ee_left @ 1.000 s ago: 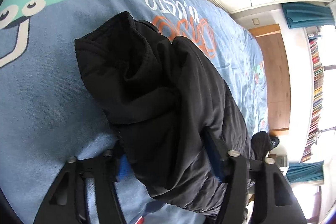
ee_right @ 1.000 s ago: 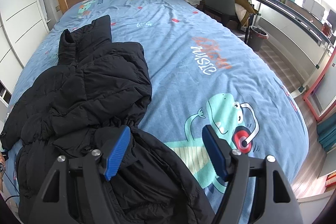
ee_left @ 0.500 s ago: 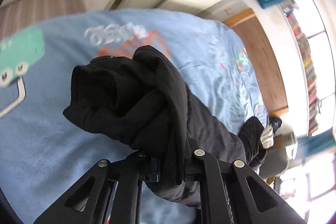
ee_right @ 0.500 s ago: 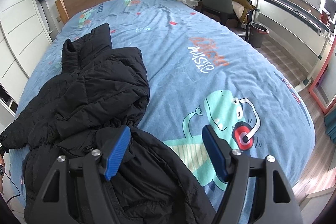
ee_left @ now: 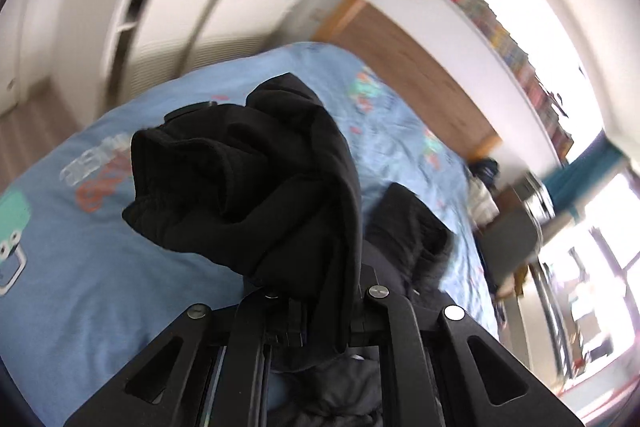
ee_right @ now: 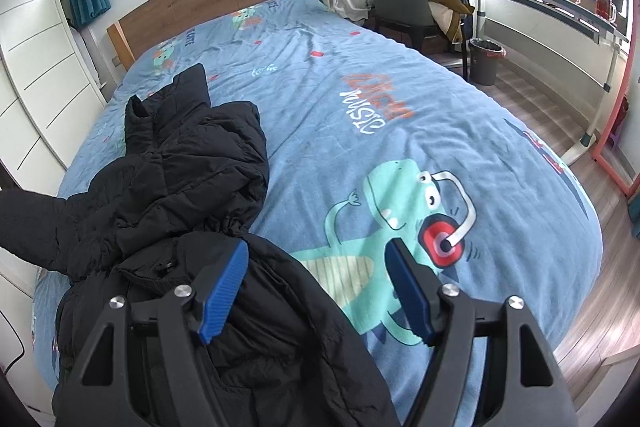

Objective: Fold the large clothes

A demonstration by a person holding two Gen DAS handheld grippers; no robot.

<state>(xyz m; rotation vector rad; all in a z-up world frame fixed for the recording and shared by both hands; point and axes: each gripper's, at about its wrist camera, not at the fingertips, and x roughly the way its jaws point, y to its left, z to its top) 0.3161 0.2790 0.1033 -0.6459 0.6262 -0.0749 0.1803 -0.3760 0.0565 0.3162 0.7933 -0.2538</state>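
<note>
On the blue printed bed (ee_right: 360, 75), from centre to 8 o'clock: black padded jacket (ee_right: 172, 187), one bunched sleeve clenched in left gripper (ee_left: 320, 301) and raised; right gripper (ee_right: 316, 287) released, spread above jacket's lower edge.

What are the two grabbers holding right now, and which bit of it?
The left gripper is shut on a bunched fold of the black puffy jacket; which part cannot be told. The right gripper is open and holds nothing.

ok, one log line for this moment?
left gripper: shut on black jacket | right gripper: open, over jacket | bed: jacket crumpled
</note>
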